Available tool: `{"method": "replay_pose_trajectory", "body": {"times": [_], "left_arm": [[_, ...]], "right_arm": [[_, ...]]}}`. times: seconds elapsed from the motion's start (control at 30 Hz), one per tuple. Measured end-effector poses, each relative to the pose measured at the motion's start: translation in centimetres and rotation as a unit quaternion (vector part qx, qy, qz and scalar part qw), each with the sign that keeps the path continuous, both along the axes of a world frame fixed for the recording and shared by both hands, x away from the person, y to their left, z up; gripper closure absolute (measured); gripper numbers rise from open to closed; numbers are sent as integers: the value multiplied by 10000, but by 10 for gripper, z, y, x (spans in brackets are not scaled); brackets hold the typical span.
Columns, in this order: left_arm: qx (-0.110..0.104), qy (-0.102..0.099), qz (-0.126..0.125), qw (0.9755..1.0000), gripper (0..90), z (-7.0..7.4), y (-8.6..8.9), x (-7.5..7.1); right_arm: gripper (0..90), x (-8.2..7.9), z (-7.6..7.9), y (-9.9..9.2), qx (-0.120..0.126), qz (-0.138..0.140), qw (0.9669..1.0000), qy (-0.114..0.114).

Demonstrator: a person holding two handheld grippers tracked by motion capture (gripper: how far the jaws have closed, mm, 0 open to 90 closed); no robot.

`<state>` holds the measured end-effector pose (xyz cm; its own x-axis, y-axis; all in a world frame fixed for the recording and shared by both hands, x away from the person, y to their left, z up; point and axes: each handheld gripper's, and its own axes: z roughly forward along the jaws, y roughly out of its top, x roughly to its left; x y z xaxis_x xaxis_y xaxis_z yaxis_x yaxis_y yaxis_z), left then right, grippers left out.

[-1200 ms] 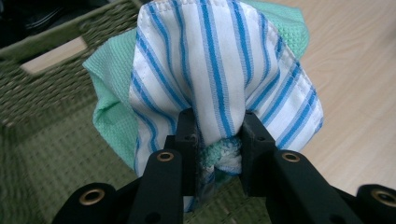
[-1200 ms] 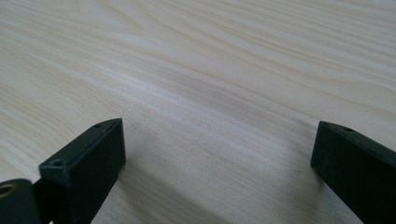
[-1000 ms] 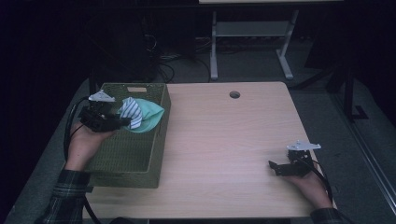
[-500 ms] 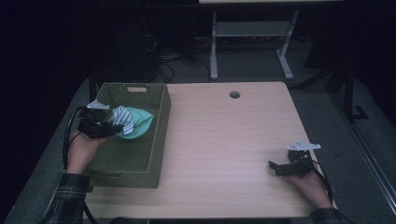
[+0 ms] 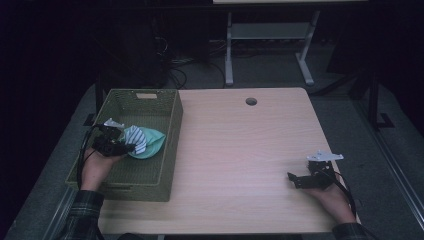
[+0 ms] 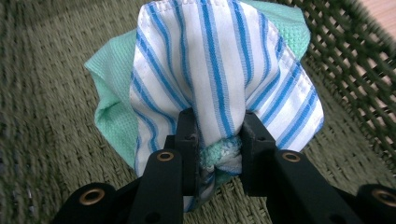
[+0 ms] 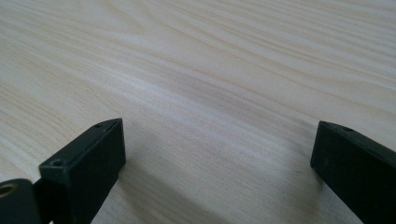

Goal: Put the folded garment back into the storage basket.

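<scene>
My left gripper (image 5: 125, 147) (image 6: 218, 140) is shut on a bundle of cloths (image 5: 145, 141), a white one with blue stripes (image 6: 210, 65) wrapped over a mint-green one (image 6: 109, 109). The bundle hangs low inside the olive woven basket (image 5: 125, 192) at the table's left side, close to its floor (image 6: 46, 93). My right gripper (image 5: 295, 179) (image 7: 217, 149) rests on the wooden table (image 5: 240, 150) near its front right corner. Its jaws stand wide open with nothing between them.
The basket's wall (image 6: 355, 70) rises just right of the bundle in the left gripper view. A round cable hole (image 5: 251, 101) sits near the table's far edge. Beyond the table stand a desk frame (image 5: 265, 45) and cables on the dark floor.
My left gripper has sunk with the cloth bundle from above the basket's rim down into the basket. The right gripper has stayed still.
</scene>
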<state>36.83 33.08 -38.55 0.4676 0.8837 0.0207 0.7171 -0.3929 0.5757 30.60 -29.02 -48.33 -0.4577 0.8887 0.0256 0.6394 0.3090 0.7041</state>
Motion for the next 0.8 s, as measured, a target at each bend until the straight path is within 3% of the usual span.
{"method": "replay_pose_trajectory", "body": {"times": [0.6, 0.7, 0.8], "left_arm": [[32, 412, -81, 9991, 677, -16, -2, 6], [66, 426, -75, 9990, 617, -18, -2, 7], [113, 404, -19, 9991, 493, -19, -2, 7]], "right_arm": [[28, 0, 0, 0, 13, -4, 10000, 3], [28, 0, 0, 0, 14, -5, 10000, 4], [28, 0, 0, 0, 14, -4, 10000, 4]]}}
